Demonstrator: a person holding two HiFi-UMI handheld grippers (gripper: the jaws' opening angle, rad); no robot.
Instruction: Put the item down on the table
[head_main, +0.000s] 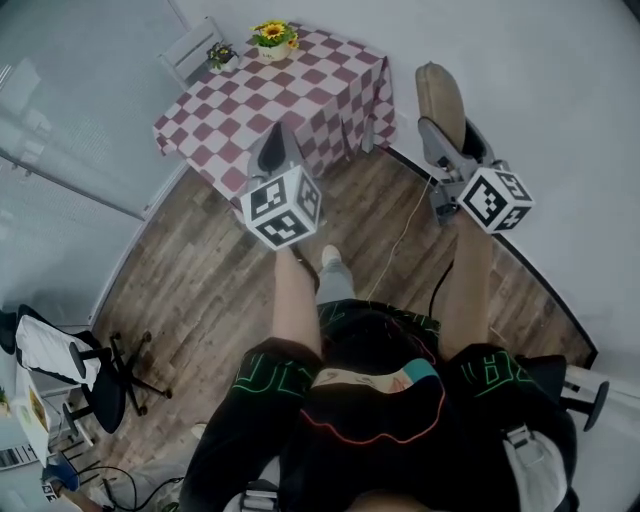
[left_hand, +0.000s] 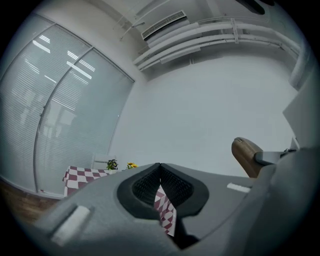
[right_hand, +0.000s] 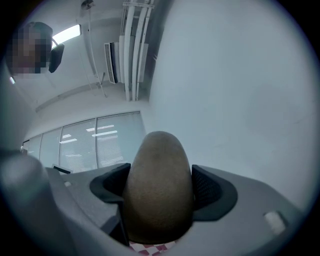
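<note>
— The right hand-held gripper (head_main: 450, 135) clamps a brown oval item (head_main: 440, 95), long axis along the jaws, in mid-air; the left hand-held gripper (head_main: 272, 155) is pinched together, empty.
— The checkered desk (head_main: 330, 90) lies forward-left, well apart; I'd say carry it there.

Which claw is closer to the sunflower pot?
Left. The left claw hangs by the table's near edge, before the sunflower pot; the right claw, gripping the brown item, is beyond the table's right side.
</note>
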